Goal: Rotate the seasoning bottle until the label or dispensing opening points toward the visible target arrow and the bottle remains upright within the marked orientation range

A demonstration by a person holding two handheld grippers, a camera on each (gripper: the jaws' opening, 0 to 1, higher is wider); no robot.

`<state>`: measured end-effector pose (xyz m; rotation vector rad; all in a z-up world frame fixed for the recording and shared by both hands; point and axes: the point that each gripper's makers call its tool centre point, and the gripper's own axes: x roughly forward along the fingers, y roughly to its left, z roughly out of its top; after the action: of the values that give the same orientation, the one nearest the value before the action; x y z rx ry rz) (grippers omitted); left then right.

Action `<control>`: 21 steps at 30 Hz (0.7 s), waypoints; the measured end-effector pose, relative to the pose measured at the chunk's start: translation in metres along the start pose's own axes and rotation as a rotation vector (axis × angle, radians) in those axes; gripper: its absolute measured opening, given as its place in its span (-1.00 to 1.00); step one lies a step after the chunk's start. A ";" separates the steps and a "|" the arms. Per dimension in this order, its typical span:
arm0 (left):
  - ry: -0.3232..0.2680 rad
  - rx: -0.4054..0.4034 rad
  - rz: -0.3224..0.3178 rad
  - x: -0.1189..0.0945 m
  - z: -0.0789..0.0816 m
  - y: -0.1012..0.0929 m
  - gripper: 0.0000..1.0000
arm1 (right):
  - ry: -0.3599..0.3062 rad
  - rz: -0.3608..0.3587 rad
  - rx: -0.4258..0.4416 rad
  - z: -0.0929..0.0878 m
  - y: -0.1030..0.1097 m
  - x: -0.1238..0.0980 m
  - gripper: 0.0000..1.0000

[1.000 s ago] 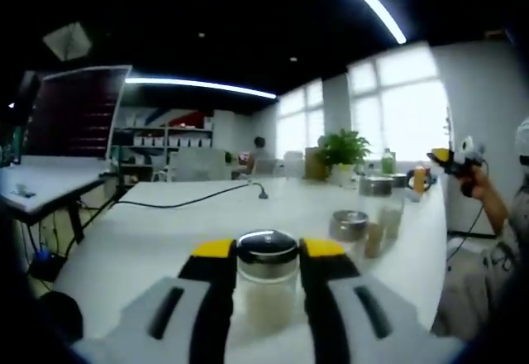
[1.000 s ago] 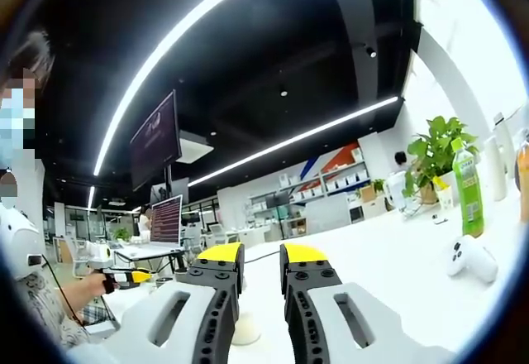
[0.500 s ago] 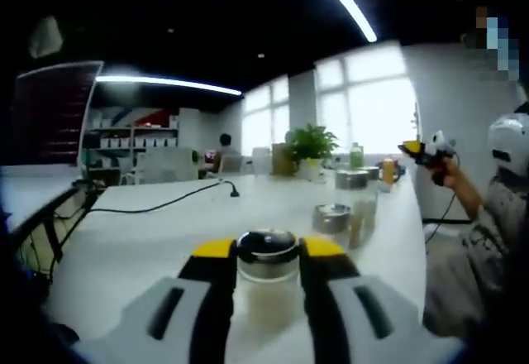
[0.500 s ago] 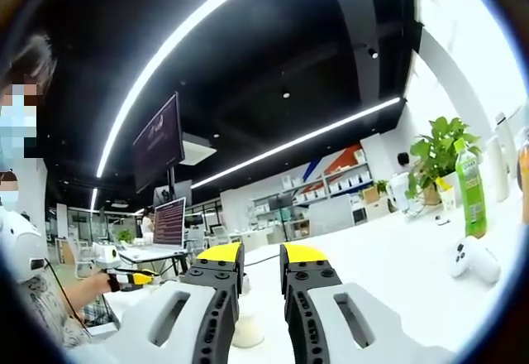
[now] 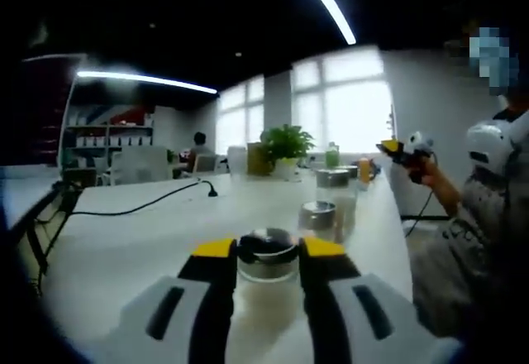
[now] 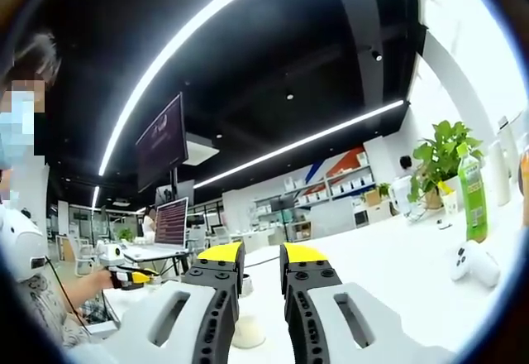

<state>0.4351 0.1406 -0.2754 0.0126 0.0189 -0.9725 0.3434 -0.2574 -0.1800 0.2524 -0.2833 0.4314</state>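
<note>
Left-view background swung; round steel-capped glass seasoning bottle between left gripper fingers.

The seasoning bottle has a clear glass-like body, smooth, and a shiny metal cap with a dark glossy top. The left gripper is of matt grey plastic, with black jaws tipped in matt yellow; the right gripper looks the same. The surface is white, smooth and slightly glossy. Two more jars behind have brushed metal lids. The black cable looks like matt rubber. The green bottle is of clear, shiny plastic. The white controller is of smooth plastic.
</note>
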 end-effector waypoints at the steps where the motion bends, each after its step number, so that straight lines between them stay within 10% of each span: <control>1: -0.002 0.001 -0.005 0.000 0.000 -0.001 -0.38 | -0.001 0.000 0.001 0.000 0.000 0.000 -0.68; 9: -0.113 -0.054 0.014 -0.007 0.015 -0.005 -0.08 | 0.000 0.001 0.005 0.000 0.000 -0.001 -0.67; 21: -0.110 -0.080 0.241 -0.011 0.009 -0.003 -0.05 | -0.007 0.020 0.014 0.001 0.003 0.003 -0.67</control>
<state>0.4267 0.1485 -0.2657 -0.1104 -0.0438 -0.7300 0.3444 -0.2541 -0.1777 0.2653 -0.2903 0.4520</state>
